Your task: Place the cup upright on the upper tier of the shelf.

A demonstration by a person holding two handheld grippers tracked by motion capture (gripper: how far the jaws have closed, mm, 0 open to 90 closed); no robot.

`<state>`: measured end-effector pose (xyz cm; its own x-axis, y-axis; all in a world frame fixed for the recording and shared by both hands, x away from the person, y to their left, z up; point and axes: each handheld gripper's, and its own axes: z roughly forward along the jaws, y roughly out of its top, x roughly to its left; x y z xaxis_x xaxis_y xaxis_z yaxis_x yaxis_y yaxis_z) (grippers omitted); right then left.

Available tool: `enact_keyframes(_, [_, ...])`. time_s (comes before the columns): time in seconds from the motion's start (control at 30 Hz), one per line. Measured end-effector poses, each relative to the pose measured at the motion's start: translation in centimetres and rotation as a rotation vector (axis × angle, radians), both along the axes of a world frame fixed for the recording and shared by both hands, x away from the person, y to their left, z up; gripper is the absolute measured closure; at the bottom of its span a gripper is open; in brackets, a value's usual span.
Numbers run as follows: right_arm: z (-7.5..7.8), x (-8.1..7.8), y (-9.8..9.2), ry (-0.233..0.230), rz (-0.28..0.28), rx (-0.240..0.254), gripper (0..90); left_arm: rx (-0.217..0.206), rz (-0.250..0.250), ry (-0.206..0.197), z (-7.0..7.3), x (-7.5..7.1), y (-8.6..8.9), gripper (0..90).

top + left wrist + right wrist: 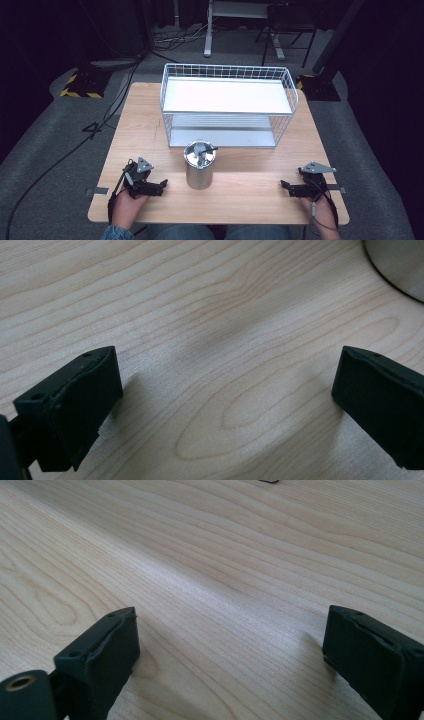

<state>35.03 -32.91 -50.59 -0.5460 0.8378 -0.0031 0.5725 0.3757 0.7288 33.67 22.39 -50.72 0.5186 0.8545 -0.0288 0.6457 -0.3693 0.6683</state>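
A steel canister (200, 165) with a lid and a black knob stands upright on the wooden table (240, 195), in front of a white wire rack (227, 102). My left gripper (163, 186) rests on the table to the canister's left, pointing toward it, open and holding nothing. In the left gripper view the jaws stand wide apart over bare wood, left gripper (225, 405), with the canister's base (400, 265) at the top right. On the table's right side lies my right gripper (284, 186), open, and the right gripper view shows its jaws apart, right gripper (230, 655).
The two-level wire rack fills the table's far half; its white shelves (225, 95) hold nothing. Bare wood lies between the grippers and along the front edge. Metal brackets (96, 191) stick out at the table's sides. Cables (60, 160) run over the grey floor at left.
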Motion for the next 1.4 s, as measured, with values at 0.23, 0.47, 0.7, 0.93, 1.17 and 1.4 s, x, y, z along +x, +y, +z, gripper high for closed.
enact_keyframes(0.23, [0.0,0.0,0.0,0.0,-0.001,0.0,8.4,0.004,0.005,0.001,0.0,0.0,-0.1,0.2])
enact_keyframes(0.47, [0.0,0.0,0.0,0.0,-0.001,0.0,8.9,-0.002,-0.001,0.024,0.3,0.0,-0.2,0.0])
enact_keyframes(0.7, [0.0,0.0,0.0,0.0,-0.002,0.0,9.0,-0.022,-0.024,-0.022,1.8,-0.5,0.0,0.0])
enact_keyframes(0.93, [0.0,0.0,-0.1,-0.003,-0.007,-0.002,9.9,-0.095,-0.078,-0.067,3.3,-1.3,-0.3,0.8])
enact_keyframes(1.17, [0.0,0.0,0.0,-0.003,-0.009,-0.002,10.2,-0.17,-0.099,-0.122,4.6,-2.0,-0.5,0.8])
enact_keyframes(1.4, [0.0,0.0,0.0,-0.003,-0.008,-0.002,10.3,-0.221,-0.131,-0.199,5.4,-2.8,-0.9,0.7])
